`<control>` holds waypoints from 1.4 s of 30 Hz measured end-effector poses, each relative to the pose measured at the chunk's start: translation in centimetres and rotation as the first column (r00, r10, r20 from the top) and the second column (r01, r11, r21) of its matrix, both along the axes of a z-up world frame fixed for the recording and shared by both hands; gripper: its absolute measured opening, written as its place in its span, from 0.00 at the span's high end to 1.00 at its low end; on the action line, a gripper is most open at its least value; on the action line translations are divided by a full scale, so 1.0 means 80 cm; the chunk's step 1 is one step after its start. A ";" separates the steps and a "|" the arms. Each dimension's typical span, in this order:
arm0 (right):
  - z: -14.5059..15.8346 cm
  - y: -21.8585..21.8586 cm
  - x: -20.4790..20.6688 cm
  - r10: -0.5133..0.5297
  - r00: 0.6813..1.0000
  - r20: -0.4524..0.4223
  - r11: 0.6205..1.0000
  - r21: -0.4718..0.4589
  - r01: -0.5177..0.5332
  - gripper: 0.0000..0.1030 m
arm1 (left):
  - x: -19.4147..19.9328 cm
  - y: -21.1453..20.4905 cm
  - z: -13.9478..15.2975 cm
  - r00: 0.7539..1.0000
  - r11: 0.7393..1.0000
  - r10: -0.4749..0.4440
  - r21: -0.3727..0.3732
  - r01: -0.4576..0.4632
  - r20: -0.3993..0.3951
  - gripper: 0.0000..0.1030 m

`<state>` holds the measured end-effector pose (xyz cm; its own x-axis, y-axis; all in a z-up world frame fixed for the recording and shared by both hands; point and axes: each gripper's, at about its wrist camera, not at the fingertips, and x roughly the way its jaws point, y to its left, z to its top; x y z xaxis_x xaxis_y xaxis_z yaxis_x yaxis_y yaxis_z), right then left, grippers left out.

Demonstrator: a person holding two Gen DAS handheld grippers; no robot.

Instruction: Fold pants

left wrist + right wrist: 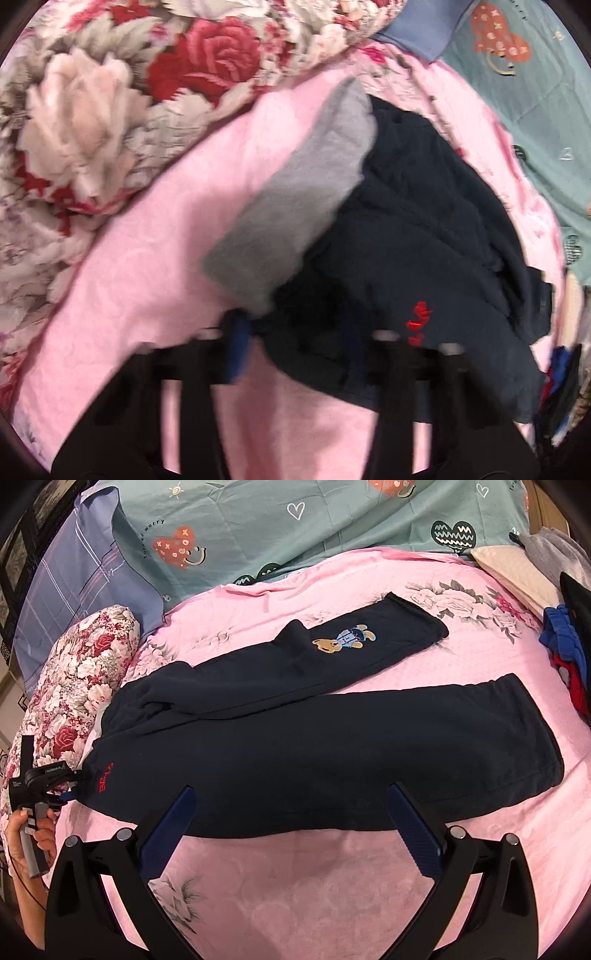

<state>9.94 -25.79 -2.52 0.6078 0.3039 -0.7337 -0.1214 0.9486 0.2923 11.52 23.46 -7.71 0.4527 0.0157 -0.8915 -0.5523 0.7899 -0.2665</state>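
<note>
Right wrist view: your right gripper [291,805] has its fingers spread wide and holds nothing, both blue pads [415,834] hovering over the near edge of the navy pants [332,753]. Just beyond the fingertips the near leg lies flat across the pink bedsheet [295,886]; past it the far leg angles away, its teddy bear patch [341,640] facing up. Off the left finger, the waistband end carries red embroidered lettering [104,781], and there your left gripper [70,794] meets the waistband corner, with your left hand [33,834] around its handle. Further left sits a rose-print quilt [85,672], and beyond the pants a teal heart-print cover [295,524] with a blue plaid pillow [74,583] beside it. Off the right finger lie a cream pillow [513,572] and a heap of blue and red clothes [565,653].

Left wrist view, which is blurred by motion: your left gripper [295,343] appears clamped on the pants [424,240] at the waistband, a blue pad [238,347] pressed against the dark fabric, though the blur hides the exact pinch. Right ahead of the fingers the waistband is lifted, its grey lining [295,206] turned outward, and the red lettering [417,321] sits near the right finger. Beyond the left finger spread the pink bedsheet [147,266] and the rose-print quilt [110,110]; the teal cover [517,74] lies far off to the right.
</note>
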 end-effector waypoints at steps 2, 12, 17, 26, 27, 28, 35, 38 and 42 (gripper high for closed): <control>0.000 -0.008 0.001 -0.016 1.000 -0.003 1.000 0.004 0.016 0.01 | -0.006 0.001 0.002 0.999 1.000 -0.013 -0.016 0.013 0.039 0.87; -0.008 -0.074 0.014 -0.194 0.979 -0.056 0.974 -0.132 0.186 0.01 | -0.013 -0.029 0.033 0.994 0.992 -0.070 0.108 0.060 0.088 0.87; -0.021 -0.146 0.007 -0.335 0.938 -0.083 0.935 -0.148 0.321 0.01 | -0.007 -0.028 0.023 0.996 0.994 -0.057 0.096 0.050 0.065 0.87; -0.040 -0.192 0.026 -0.391 0.911 -0.131 0.911 -0.198 0.362 0.01 | -0.010 -0.029 0.022 0.997 0.995 -0.050 0.095 0.044 0.062 0.87; -0.041 -0.193 0.027 -0.391 0.910 -0.140 0.912 -0.193 0.362 0.02 | -0.009 -0.031 0.022 0.997 0.994 -0.052 0.100 0.046 0.060 0.87; -0.043 -0.197 0.030 -0.390 0.908 -0.156 0.915 -0.176 0.363 0.09 | -0.007 -0.033 0.021 0.997 0.993 -0.055 0.106 0.049 0.056 0.87; -0.044 -0.212 0.040 -0.388 0.907 -0.162 0.921 -0.113 0.373 0.37 | 0.004 -0.033 0.009 0.997 0.998 -0.056 0.032 0.054 0.061 0.85; -0.045 -0.218 0.043 -0.386 0.910 -0.152 0.922 -0.093 0.376 0.67 | 0.003 -0.031 0.000 0.996 0.999 -0.032 -0.022 0.034 0.082 0.83; -0.047 -0.221 0.044 -0.380 0.914 -0.141 0.925 -0.064 0.375 0.78 | -0.002 -0.032 0.005 0.996 0.999 -0.033 0.011 0.032 0.086 0.88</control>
<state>13.45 -43.44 -6.29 0.5556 0.0459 -0.8302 0.2902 0.9250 0.2453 11.40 20.89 -7.32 0.5282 0.0077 -0.8491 -0.5017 0.8096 -0.3047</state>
